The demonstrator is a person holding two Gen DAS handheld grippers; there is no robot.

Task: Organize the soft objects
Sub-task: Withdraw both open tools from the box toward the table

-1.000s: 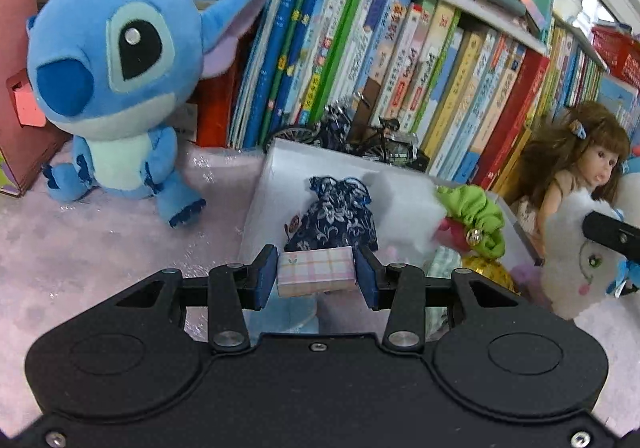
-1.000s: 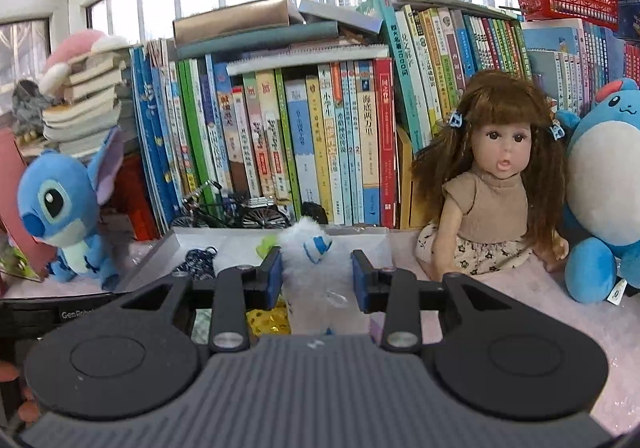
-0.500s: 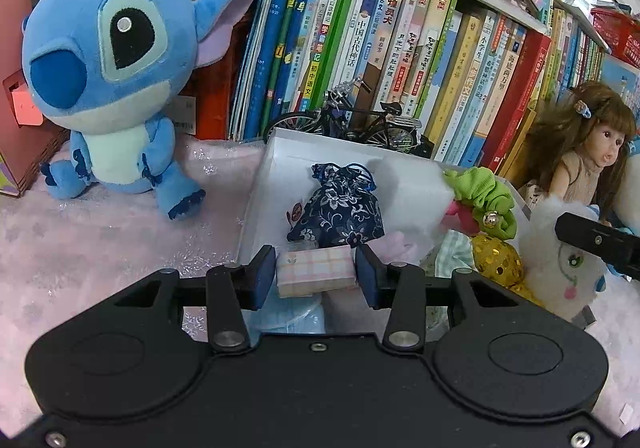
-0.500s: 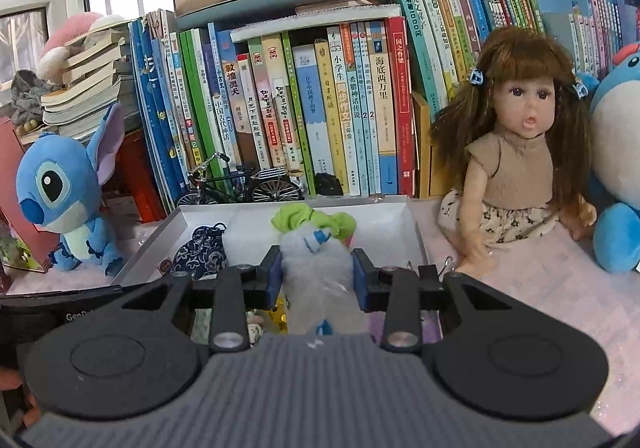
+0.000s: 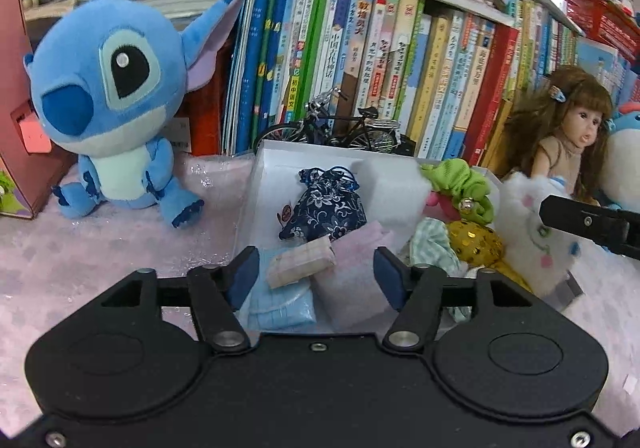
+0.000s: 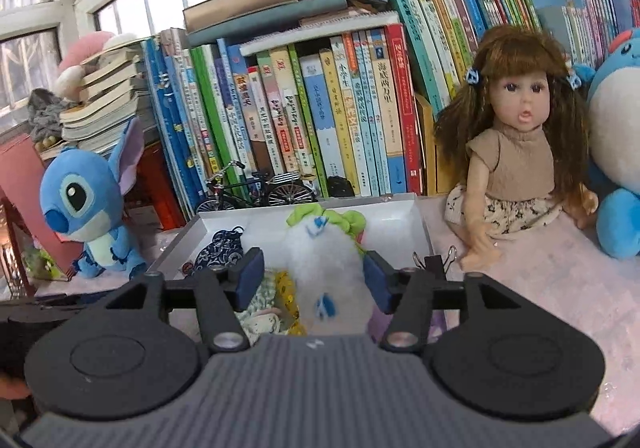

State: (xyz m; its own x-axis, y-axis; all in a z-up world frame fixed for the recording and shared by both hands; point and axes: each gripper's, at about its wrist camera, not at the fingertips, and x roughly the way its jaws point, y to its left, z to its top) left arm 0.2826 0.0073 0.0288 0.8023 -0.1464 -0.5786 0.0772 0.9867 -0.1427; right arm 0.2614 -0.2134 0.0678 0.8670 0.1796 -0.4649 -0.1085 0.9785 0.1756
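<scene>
Left wrist view: our left gripper (image 5: 314,276) has its jaws opening, pads well apart. Between them lies the pink plaid block (image 5: 301,266), tilted, touching neither pad, nearer the left pad. It rests on a light blue folded cloth (image 5: 280,306) inside the white box (image 5: 256,183). Just ahead of the jaws sits the navy floral pouch (image 5: 324,209); ahead-right of them a white foam block (image 5: 390,187), a green scrunchie (image 5: 460,183), a gold sequin piece (image 5: 474,242). Far left of the jaws a blue plush (image 5: 112,103) sits on the pink cover, outside the box. Right of the jaws the white fluffy toy (image 5: 528,232) stands with one black finger of our right gripper beside it.

Right wrist view: our right gripper (image 6: 314,278) is also opening its jaws. The white fluffy toy (image 6: 320,260) sits between the pads; we see small gaps both sides, so no squeeze. It stands at the near end of the white box (image 6: 420,224), with the green scrunchie (image 6: 340,217) just behind it. Ahead of the left pad we see the navy floral pouch (image 6: 220,250). Right of the jaws sits a doll (image 6: 516,151), outside the box. Behind the box a model bicycle (image 6: 260,191) fronts the row of books (image 6: 320,107).
</scene>
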